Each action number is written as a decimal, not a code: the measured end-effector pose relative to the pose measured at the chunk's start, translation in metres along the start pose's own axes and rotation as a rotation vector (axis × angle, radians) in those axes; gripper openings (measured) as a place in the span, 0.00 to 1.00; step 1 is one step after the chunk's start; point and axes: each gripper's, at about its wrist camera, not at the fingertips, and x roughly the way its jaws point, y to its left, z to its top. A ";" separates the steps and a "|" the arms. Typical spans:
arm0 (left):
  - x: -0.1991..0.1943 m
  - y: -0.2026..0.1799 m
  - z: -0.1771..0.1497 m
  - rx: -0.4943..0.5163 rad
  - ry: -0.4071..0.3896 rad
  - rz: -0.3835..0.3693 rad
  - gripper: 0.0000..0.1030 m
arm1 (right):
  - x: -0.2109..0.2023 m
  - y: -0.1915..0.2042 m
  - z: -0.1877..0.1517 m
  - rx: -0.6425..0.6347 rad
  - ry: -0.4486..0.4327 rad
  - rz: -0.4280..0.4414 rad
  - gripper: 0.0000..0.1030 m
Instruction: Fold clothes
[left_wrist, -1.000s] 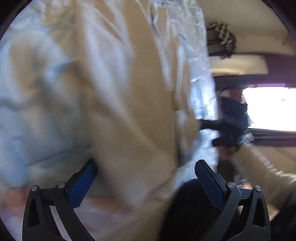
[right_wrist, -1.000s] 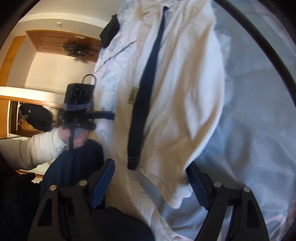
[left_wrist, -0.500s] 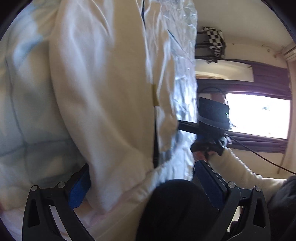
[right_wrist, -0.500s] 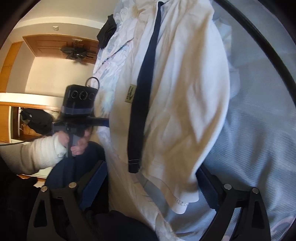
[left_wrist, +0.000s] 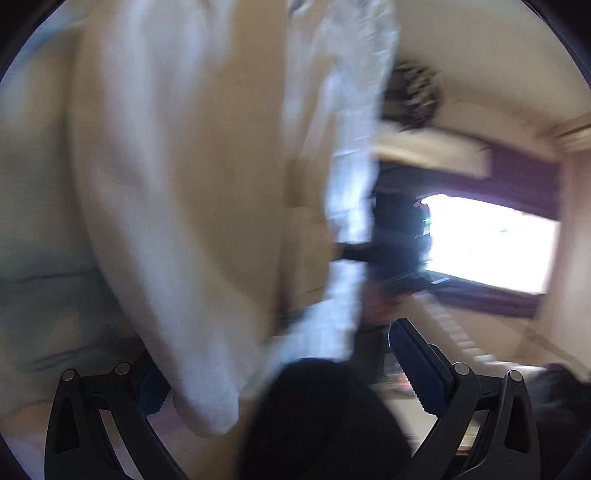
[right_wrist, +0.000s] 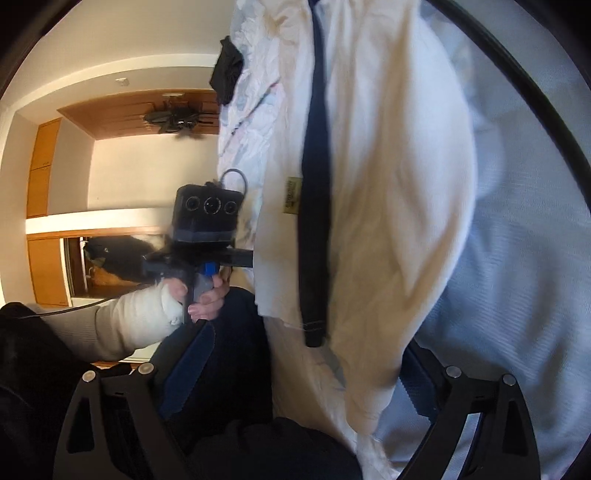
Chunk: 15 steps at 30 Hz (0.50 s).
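A cream garment (right_wrist: 388, 184) with a navy stripe (right_wrist: 314, 184) and a small label (right_wrist: 291, 195) lies spread on a pale blue bed sheet (right_wrist: 517, 277). My right gripper (right_wrist: 303, 376) stands open, its jaws wide, with the garment's near end lying between them. In the blurred left wrist view the same garment (left_wrist: 177, 184) fills the left side. Its corner hangs over the left pad of my left gripper (left_wrist: 288, 376), which is open. Seen from the right, the left gripper (right_wrist: 242, 258) reaches the garment's edge, held by a hand (right_wrist: 207, 295).
The person's dark trouser leg (right_wrist: 229, 350) sits close under both grippers. A black item (right_wrist: 227, 74) lies at the far end of the bed. A bright window (left_wrist: 487, 243) and wooden cupboards (right_wrist: 44, 166) line the room.
The right gripper's jaws have spread wider and it has sunk a little toward the garment's end. The left wrist view has turned and blurred; its jaws stay wide.
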 end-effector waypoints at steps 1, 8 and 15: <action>0.000 0.005 -0.001 -0.016 0.005 0.009 1.00 | -0.001 -0.005 0.001 0.026 0.002 0.009 0.92; 0.001 0.007 0.002 -0.060 -0.017 -0.023 1.00 | 0.007 -0.011 0.004 0.086 -0.019 0.088 0.92; 0.019 -0.003 0.009 -0.056 -0.009 -0.040 1.00 | 0.021 -0.004 0.013 0.112 -0.014 0.073 0.97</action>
